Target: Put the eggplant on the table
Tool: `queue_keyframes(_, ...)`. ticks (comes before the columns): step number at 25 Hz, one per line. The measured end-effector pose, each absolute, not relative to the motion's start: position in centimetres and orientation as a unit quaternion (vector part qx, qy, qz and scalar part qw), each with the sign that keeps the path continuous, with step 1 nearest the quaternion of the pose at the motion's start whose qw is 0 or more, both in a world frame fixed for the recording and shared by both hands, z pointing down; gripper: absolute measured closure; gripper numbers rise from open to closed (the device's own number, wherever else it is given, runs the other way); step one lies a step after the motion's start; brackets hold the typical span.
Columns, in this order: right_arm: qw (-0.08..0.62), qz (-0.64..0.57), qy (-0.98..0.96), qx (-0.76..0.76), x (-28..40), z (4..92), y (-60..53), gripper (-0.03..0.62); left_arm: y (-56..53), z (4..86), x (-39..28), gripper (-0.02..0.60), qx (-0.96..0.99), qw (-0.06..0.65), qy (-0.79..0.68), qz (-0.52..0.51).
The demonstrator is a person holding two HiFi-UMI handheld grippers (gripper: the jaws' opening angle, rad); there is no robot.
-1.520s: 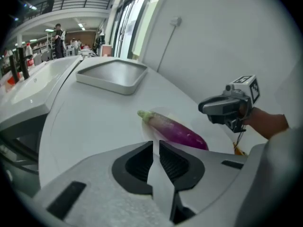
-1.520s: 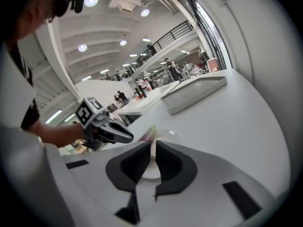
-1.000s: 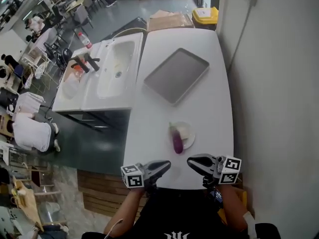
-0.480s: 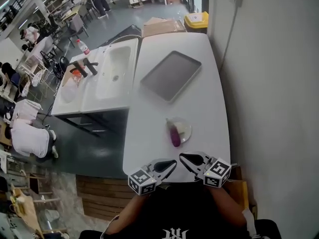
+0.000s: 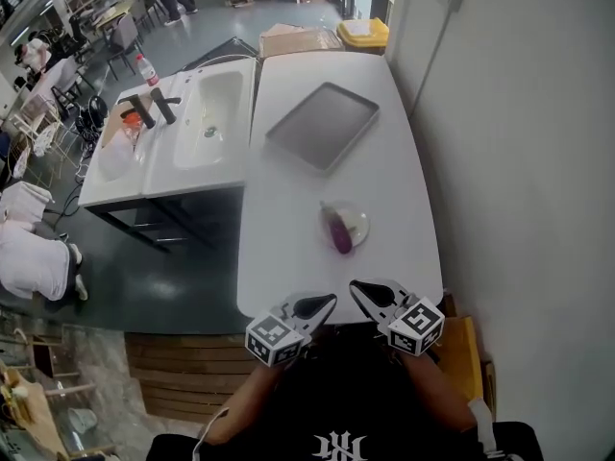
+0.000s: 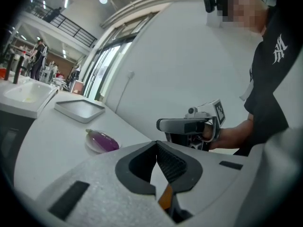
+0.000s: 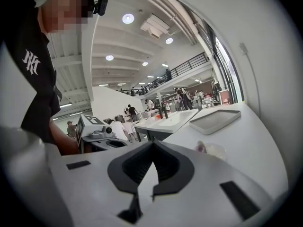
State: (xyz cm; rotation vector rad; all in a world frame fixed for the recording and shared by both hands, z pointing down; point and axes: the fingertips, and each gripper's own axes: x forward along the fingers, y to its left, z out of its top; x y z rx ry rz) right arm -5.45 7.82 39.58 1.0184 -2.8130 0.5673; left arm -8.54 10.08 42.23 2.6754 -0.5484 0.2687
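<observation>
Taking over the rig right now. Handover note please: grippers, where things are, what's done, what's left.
Left gripper: jaws shut, empty, at the near edge of the white table.
Right gripper: jaws shut, empty, beside the left one.
Eggplant: lying on the small plate, ahead of both grippers. A grey tray sits farther back, empty.
Done: nothing yet, eggplant not gripped.
Left: open one gripper, take the eggplant off the plate, set it on bare tabletop.

Black shirt (image 5: 336, 401), white chest emblem (image 5: 334, 445)
</observation>
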Motion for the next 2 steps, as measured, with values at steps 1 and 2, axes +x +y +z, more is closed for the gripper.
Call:
queue_keyframes(1, 0.052, 0.187, -0.921, 0.338, -6.08, 39.84, 8.22, 0.591, 10.53, 42.60, -9.30, 0.574, 0.956, 0.202, -0.191, 0.095)
queue_keyframes(2, 0.054, 0.187, -0.919, 0.342, -6.73, 40.09, 8.60, 0.591, 10.96, 42.98, -10.07, 0.574, 0.956, 0.207, -0.186, 0.094)
